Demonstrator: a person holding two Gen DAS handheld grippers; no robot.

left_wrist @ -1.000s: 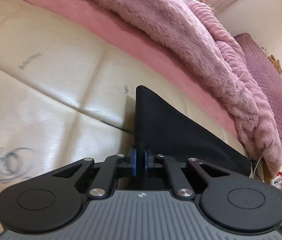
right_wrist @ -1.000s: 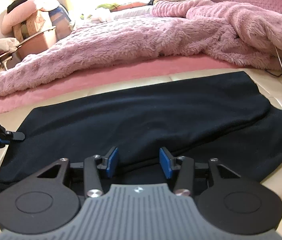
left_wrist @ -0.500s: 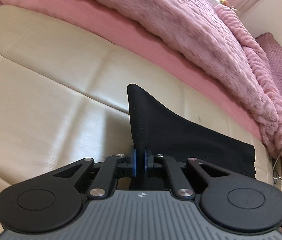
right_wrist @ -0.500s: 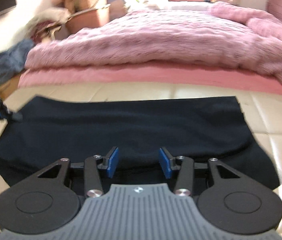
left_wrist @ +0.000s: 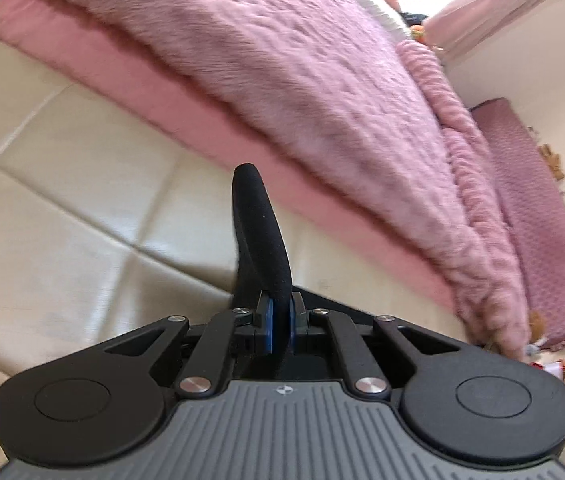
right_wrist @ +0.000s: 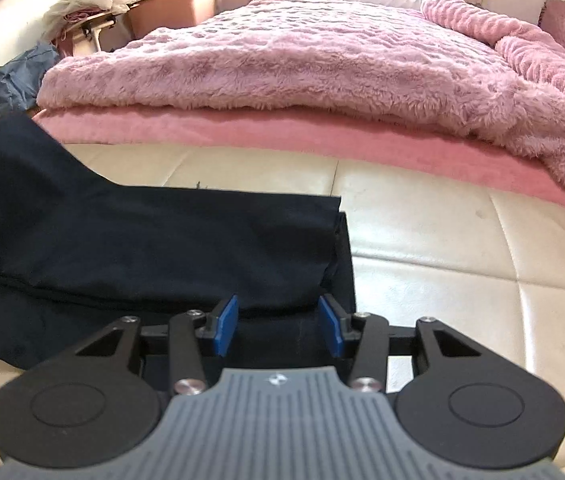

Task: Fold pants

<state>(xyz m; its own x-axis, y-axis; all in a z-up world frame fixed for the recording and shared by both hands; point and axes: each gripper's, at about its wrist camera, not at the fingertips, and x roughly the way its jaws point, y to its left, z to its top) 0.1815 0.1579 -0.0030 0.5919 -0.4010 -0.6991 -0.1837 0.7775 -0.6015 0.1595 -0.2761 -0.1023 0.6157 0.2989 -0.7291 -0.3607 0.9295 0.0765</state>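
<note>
Dark navy pants [right_wrist: 170,236] lie folded lengthwise on a cream leather surface [right_wrist: 462,264]. My left gripper [left_wrist: 278,322] is shut on an edge of the pants [left_wrist: 260,232], which stands up as a narrow raised fold ahead of the fingers. In the right wrist view that lifted end rises at the far left [right_wrist: 10,152]. My right gripper [right_wrist: 278,324] is open, its blue pads [right_wrist: 226,324] low over the near edge of the pants, holding nothing.
A fluffy pink blanket [right_wrist: 322,60] on a pink sheet [right_wrist: 282,136] borders the cream surface at the back. Boxes and a pile of clothes [right_wrist: 130,4] stand at the far left. A purple cushion [left_wrist: 542,208] lies at the right.
My left gripper has lifted its end of the pants and carried it over the rest. The right gripper has shifted along the pants towards their right end and stays open.
</note>
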